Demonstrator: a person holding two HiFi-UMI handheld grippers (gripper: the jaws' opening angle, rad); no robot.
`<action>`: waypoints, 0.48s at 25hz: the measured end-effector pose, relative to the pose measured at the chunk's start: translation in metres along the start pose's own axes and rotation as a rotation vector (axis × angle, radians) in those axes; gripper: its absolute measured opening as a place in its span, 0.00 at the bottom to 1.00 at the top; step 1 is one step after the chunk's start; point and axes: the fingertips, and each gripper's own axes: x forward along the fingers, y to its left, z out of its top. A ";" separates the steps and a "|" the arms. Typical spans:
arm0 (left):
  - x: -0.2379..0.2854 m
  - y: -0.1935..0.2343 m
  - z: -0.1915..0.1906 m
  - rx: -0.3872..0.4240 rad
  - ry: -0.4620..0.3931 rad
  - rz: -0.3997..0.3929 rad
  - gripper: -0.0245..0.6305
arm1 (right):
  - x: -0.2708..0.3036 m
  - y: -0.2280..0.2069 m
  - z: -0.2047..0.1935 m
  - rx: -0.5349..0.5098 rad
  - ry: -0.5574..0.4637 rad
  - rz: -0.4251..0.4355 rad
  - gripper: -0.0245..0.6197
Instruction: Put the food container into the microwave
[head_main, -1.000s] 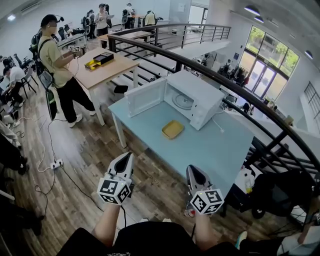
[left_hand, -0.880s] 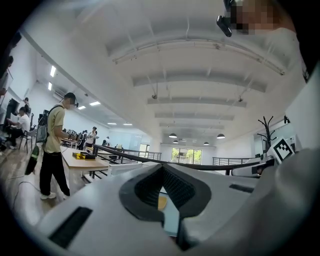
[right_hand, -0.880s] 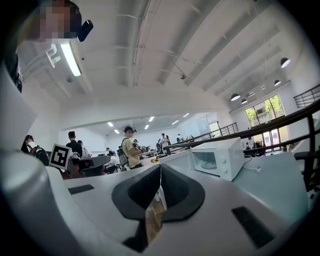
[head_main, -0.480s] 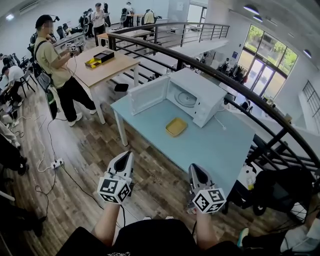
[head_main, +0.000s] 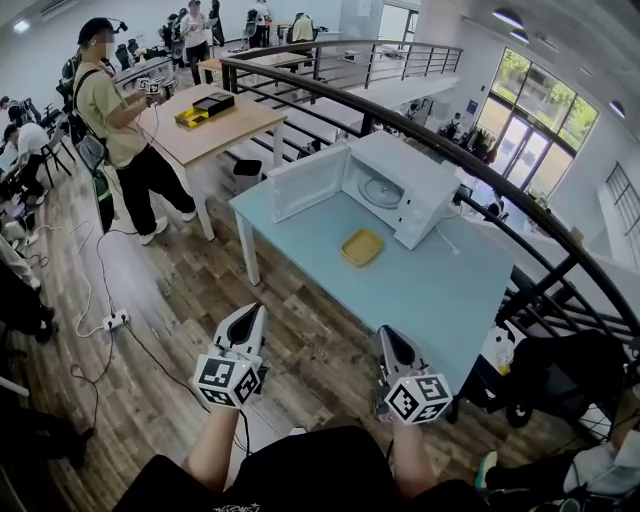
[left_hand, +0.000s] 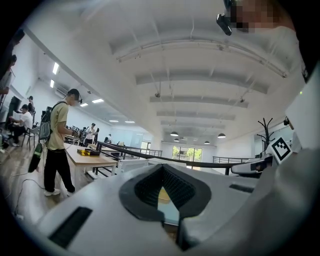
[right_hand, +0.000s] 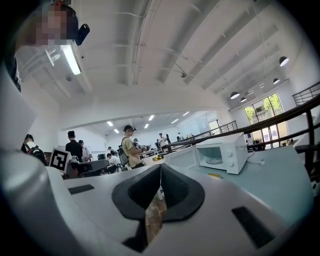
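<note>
Holding: left gripper and right gripper both carry nothing.
Left jaws: tips closed together; only the slot behind the tips is open, and a bit of yellow and blue shows through it.
Right jaws: tips pressed together with nothing clamped; wood floor shows through the slot.
Gripper position: side by side, low, close to the person's body, over the floor. Both point toward the blue table and are well apart from it.
Food container: yellow, shallow and square, lying flat on the blue table just in front of the microwave. It is far from both grippers.
Microwave: white, at the table's far side. Its door is swung open to the left, and the glass plate shows inside.
Edges: the table's near edge and left corner face the grippers. A dark railing runs right behind the microwave.
Open room: bare tabletop to the right of and in front of the container, and a strip of floor between the grippers and the table.
Floor left: a cable trails across it.
Bystander: person at a wooden table, far left.
</note>
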 end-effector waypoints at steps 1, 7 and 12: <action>-0.001 0.002 0.000 -0.002 0.000 0.002 0.05 | 0.001 0.002 -0.001 0.000 0.003 0.003 0.05; 0.002 0.008 0.000 -0.017 -0.017 0.001 0.05 | 0.012 0.008 -0.009 -0.013 0.035 0.049 0.05; 0.015 0.009 -0.010 -0.012 0.011 0.001 0.05 | 0.027 0.004 -0.016 0.008 0.048 0.080 0.05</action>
